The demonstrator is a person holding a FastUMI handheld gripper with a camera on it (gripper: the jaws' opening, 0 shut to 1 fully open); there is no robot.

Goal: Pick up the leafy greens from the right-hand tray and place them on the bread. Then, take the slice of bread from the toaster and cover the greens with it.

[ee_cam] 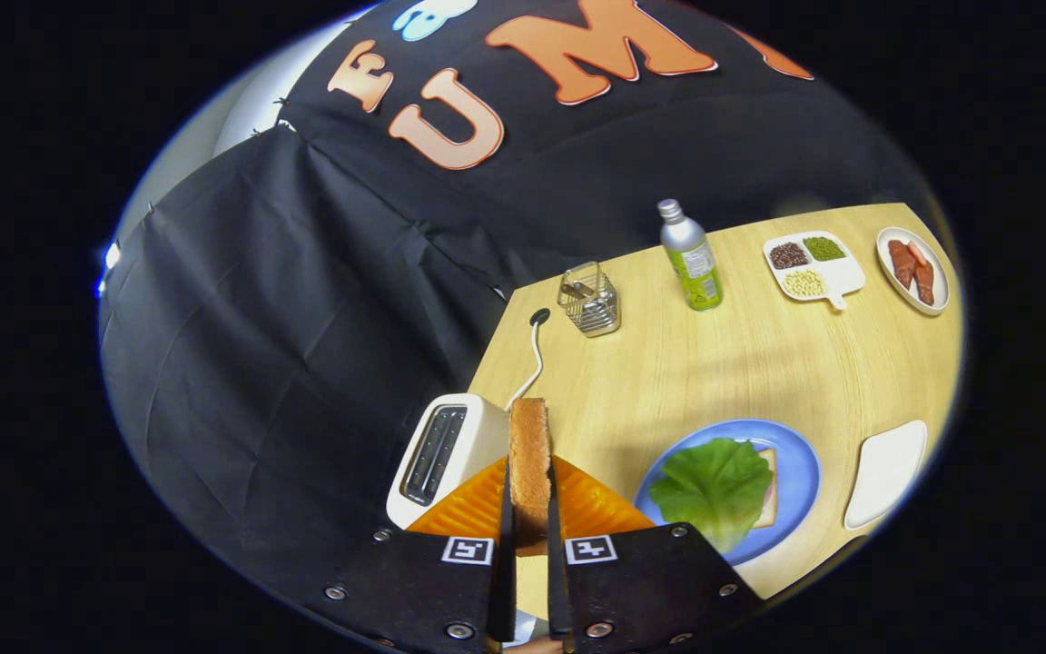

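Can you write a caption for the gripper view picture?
The tool holds a bread slice upright, lifted beside the toaster, near lettuce on the blue plate.

We find no readable words or numbers on any object on the table. The bottle [692, 259] carries a printed label [703, 274], its print too small for us to make out. Two square black-and-white coded markers sit on the gripper [530, 481], one [468, 549] at the base of the left finger, the other [590, 549] at the base of the right; they are patterns, not letters. Between them, both fingers press on an upright slice of bread [529, 436].
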